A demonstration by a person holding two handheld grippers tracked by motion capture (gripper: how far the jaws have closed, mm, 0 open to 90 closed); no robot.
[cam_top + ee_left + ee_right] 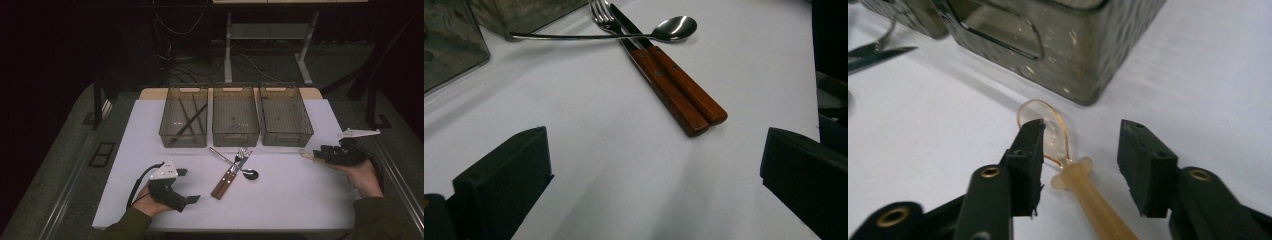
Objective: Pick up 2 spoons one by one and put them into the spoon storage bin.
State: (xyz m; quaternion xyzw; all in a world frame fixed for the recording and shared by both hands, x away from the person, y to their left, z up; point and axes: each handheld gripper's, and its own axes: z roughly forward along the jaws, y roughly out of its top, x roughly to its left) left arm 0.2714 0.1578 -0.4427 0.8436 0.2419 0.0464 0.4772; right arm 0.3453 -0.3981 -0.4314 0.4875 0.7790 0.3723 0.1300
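- Fingers of your right gripper (1080, 160) stand partly apart, straddling the amber spoon (1083, 187) without pinching it yet.
- That spoon lies flat near the right edge of the surface (300, 190), just beside the right bin (284, 114), bowl toward it.
- Centre on the thick handle below the collar, keep low and level, then squeeze evenly so it can't swivel.
- Your left gripper (654, 170) rests wide open and empty, facing the fork (644, 55), knife (674, 75) and metal spoon (624, 34) mid-surface.

3 bins (235, 122) wall the far side; crossed cutlery (231, 170) blocks mid-table.
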